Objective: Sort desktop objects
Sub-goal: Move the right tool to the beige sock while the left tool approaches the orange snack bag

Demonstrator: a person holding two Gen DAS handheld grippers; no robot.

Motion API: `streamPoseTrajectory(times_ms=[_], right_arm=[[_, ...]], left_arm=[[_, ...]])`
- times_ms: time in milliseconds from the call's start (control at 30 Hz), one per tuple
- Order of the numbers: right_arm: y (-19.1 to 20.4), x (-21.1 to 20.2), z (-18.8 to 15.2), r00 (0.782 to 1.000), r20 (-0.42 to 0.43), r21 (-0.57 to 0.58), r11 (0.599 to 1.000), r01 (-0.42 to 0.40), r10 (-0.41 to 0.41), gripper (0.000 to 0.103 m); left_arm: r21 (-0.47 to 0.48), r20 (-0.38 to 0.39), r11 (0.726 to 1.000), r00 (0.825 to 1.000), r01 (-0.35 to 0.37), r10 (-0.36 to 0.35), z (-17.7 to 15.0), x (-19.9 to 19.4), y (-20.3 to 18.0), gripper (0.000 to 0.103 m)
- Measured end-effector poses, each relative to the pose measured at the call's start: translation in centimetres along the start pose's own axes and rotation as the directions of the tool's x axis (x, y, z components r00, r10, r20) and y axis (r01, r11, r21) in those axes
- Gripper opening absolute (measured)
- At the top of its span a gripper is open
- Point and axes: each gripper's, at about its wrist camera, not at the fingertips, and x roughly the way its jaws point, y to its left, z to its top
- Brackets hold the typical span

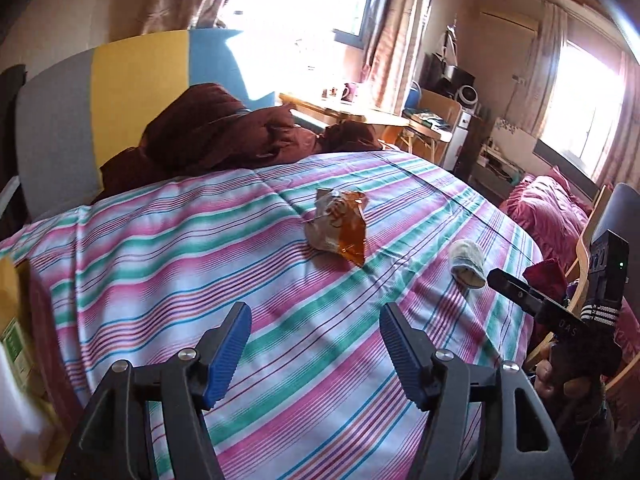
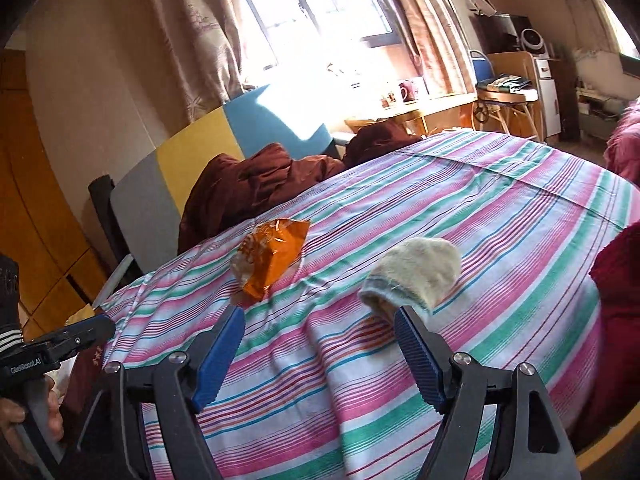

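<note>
Sock (image 2: 414, 272) and snack packet (image 2: 272, 258): the two loose items on view, both lying on the striped bedspread (image 2: 500, 216), which is the landmark for every place below.

Right tool (image 2: 320, 354): blue ribbed pads spread apart, nothing between them, held low over the near part of the bedspread. Its right pad tip sits just at the sock's cuff (touching or only overlapping in view, I cannot tell).

Left tool (image 1: 316, 350): pads likewise apart and empty, above the near part of the bedspread, well short of both items.

Sock: cream knit, fuzzy, bunched into a rounded lump with a pale blue-banded cuff; toward the near right of the bedspread.

Snack packet: orange and clear crinkled film, glossy, crumpled to an irregular wedge, pale contents showing; near the middle of the bedspread, apart from the sock.

Bedspread: smooth woven cotton, pink, green and white stripes, lightly creased.

Progress, as a judgement: neither item is gripped, no sorting container is visible, and both lie separately in the open; whether this is their sorted place or they await collection cannot be settled.

Brown quilt (image 1: 224, 128): heaped, soft, at the bedspread's far edge.
</note>
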Motion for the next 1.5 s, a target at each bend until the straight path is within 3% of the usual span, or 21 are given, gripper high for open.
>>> streamPoseTrajectory(times_ms=[167,467,667,900,1000,1100,1233,1500], right_arm=[[-1.3,1.3,0.7,0.993,0.018,0.033,0.993,0.117,-0.118,0.086],[-3.0,5.2,2.4,0.975,-0.043,0.095,0.971,0.221,-0.218,0.091],[-4.2,6.6,2.5,0.977,-0.081,0.162,0.965,0.208,-0.197,0.091],[-4.5,6.8,2.2,0.978,-0.087,0.184,0.962,0.201,-0.188,0.091],[-4.6,7.0,2.1,0.979,-0.084,0.188,0.962,0.199,-0.186,0.091],[-4.6,7.1,2.0,0.98,-0.081,0.188,0.962,0.197,-0.184,0.091],[-4.5,7.2,2.0,0.979,-0.083,0.178,0.964,0.198,-0.186,0.088],[-4.5,7.7,2.2,0.984,-0.096,0.16,0.974,0.162,-0.148,0.073]], left_arm=[[0.055,-0.048,0.998,0.999,0.028,-0.026,2.6,4.6,-2.0,0.074],[0.135,-0.061,0.99,0.998,0.038,-0.03,6.8,9.9,-3.0,0.083],[0.153,-0.097,0.988,0.995,0.039,-0.024,9.1,13.7,-2.9,0.083],[0.104,-0.16,0.994,0.987,0.022,-0.005,9.8,17.9,-2.1,0.083],[0.081,-0.186,0.996,0.983,0.023,-0.007,9.8,19.4,-1.6,0.076],[0.044,-0.189,0.998,0.981,0.053,-0.044,9.6,19.9,-1.2,0.069],[0.072,-0.159,0.997,0.987,0.041,-0.029,8.9,19.3,-1.6,0.062],[0.02,-0.152,0.999,0.988,0.033,-0.03,5.8,15.5,-0.5,0.062]])
